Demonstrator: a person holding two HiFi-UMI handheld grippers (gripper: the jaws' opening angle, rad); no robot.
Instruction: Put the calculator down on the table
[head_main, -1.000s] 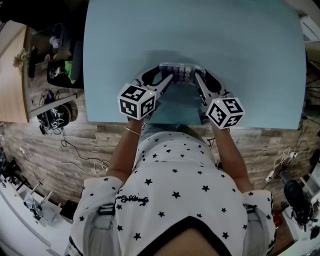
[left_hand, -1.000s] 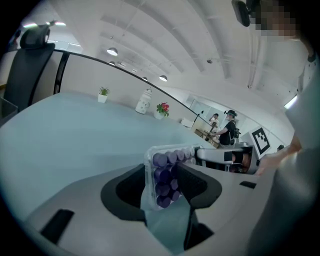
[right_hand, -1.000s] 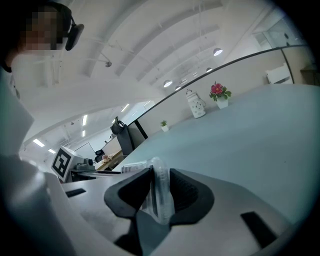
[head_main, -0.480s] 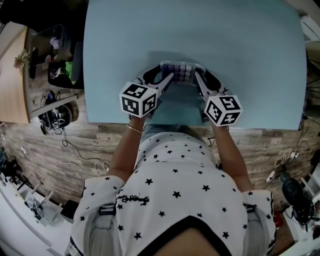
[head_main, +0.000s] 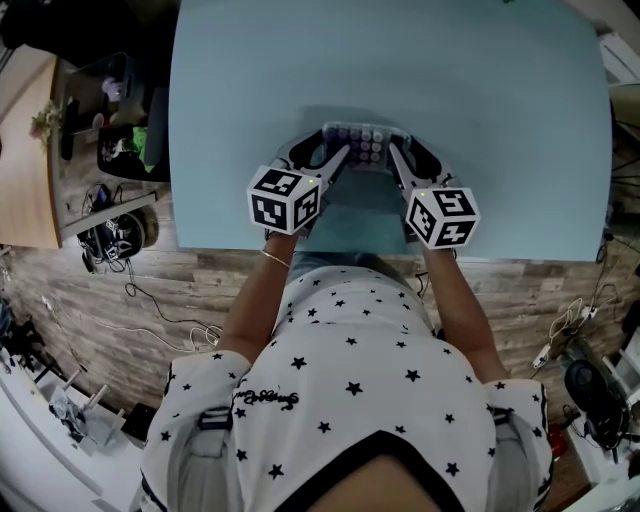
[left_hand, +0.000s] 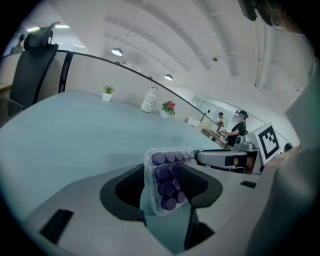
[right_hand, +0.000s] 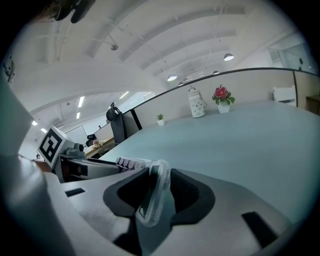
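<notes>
A calculator (head_main: 362, 143) with purple keys in a clear case lies low on the light blue table (head_main: 490, 100), keys up. My left gripper (head_main: 322, 152) straddles its left end and my right gripper (head_main: 412, 152) its right end. In the left gripper view the calculator (left_hand: 167, 182) sits tilted between the dark pads, and the left gripper (left_hand: 167, 197) has just been opening. In the right gripper view I see the calculator (right_hand: 152, 197) edge-on with a gap on each side. The right gripper (right_hand: 157, 196) has also just been opening, its pads off the case.
The table's near edge (head_main: 350, 247) runs just behind both grippers, against the person's body. Along the far edge stand a small plant (left_hand: 108, 92), a white jar (left_hand: 148, 101) and a flower pot (left_hand: 169, 107). A black chair (left_hand: 35, 55) stands at the left. Cables lie on the wooden floor (head_main: 120, 290).
Both marker cubes have shifted slightly inward and the right one has rolled a little. The calculator stays in the same spot between the jaws.
</notes>
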